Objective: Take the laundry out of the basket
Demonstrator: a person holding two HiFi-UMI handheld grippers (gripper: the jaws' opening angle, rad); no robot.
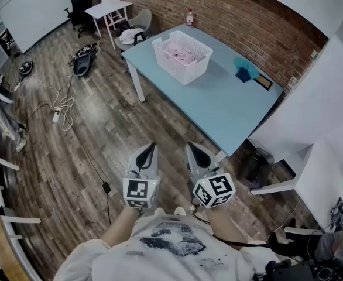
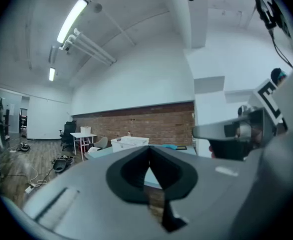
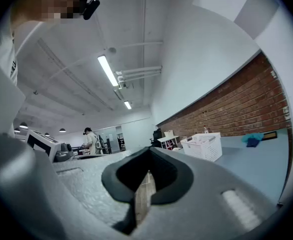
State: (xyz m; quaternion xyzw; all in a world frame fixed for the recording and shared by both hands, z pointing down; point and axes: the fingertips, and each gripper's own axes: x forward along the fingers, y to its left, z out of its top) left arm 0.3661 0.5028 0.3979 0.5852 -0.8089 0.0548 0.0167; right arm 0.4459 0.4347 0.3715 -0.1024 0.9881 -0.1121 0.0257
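The pink laundry (image 1: 181, 54) lies heaped in the white basket (image 1: 170, 69) at the far left end of the light blue table (image 1: 218, 107), well apart from the left gripper (image 1: 151, 150) and the right gripper (image 1: 193, 150). Both are held level close to the person's body, each with its jaws together on nothing. The laundry looks soft, light and limp, so it will likely sag and trail when lifted; the best hold is probably a bunched fold at the top of the heap, pinched deep enough not to slip.
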